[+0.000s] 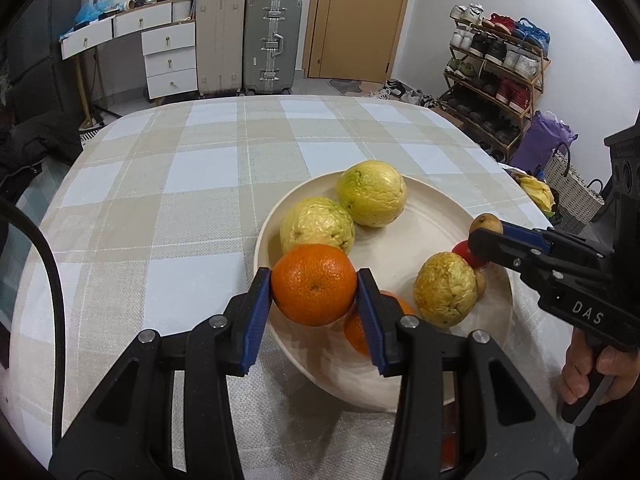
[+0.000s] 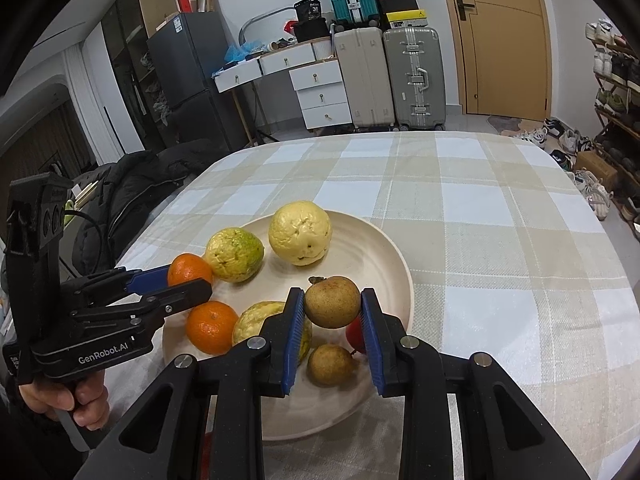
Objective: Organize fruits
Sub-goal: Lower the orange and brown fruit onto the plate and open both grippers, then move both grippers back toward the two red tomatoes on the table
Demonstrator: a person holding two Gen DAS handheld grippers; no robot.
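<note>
One checked-cloth desk (image 1: 168,200), round cream plate (image 1: 420,220) at its 5 o'clock. Left claw (image 1: 314,286) pinches a round orange (image 1: 314,284) over the plate's 8 o'clock rim; right claw (image 2: 332,308) pinches a small brown fruit (image 2: 332,302) above the plate.

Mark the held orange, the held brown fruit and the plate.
held orange (image 1: 314,284), left wrist view, middle of its peel.
held brown fruit (image 2: 332,301), right wrist view, centre of its skin.
plate (image 2: 394,256), right wrist view, far right rim.

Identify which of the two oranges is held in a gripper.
The upper orange, clamped between the left gripper's blue pads above the plate's rim. The other orange lies loose on the plate.
</note>
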